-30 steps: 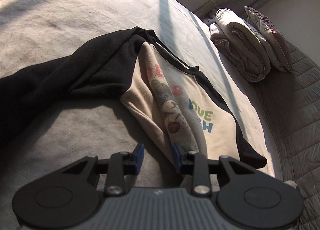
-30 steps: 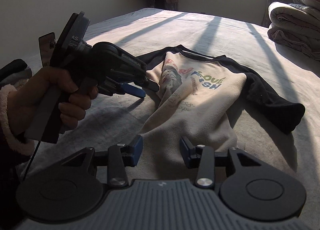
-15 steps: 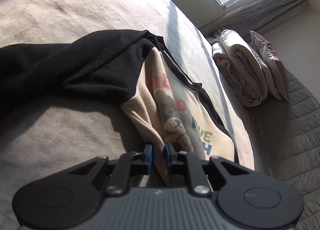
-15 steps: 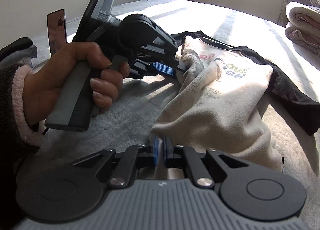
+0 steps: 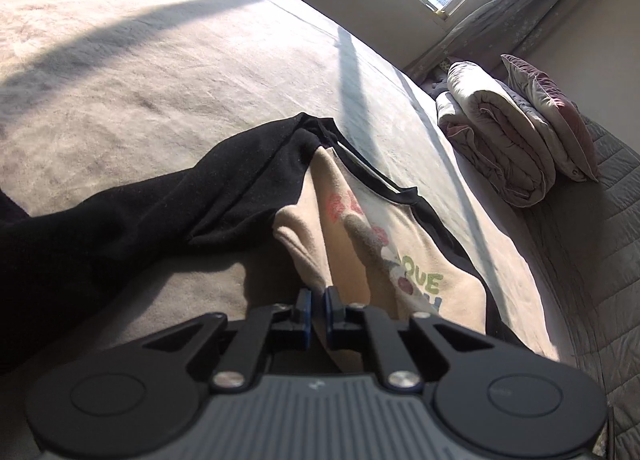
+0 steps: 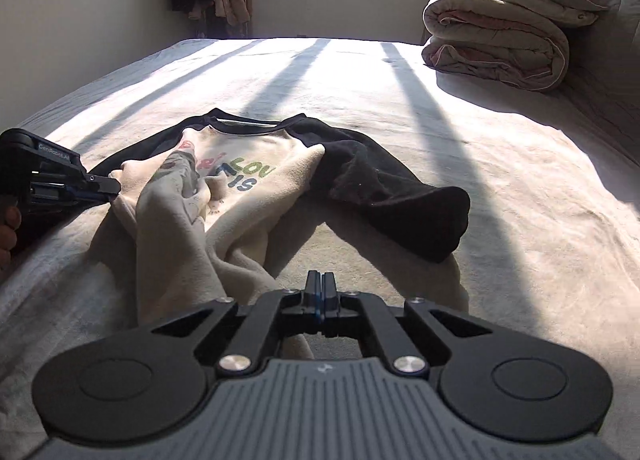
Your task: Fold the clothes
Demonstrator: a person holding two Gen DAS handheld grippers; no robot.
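The sweatshirt (image 6: pixel 256 180), cream-bodied with black sleeves, lay rumpled near the middle of the bed (image 6: pixel 520 188), so both tools gripped its cream edge, probably to pull it flat before folding. The left gripper (image 5: pixel 316 300) had its fingers pinched narrow on a cream fold. The right gripper (image 6: pixel 320 292) was clamped tight, apparently on the hem.

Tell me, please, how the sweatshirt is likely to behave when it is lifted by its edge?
The sweatshirt will probably droop: it already bunches in soft folds near the left gripper. The black sleeve lies loose, so it would likely dangle. Its fleecy cloth seems unlikely to slip.
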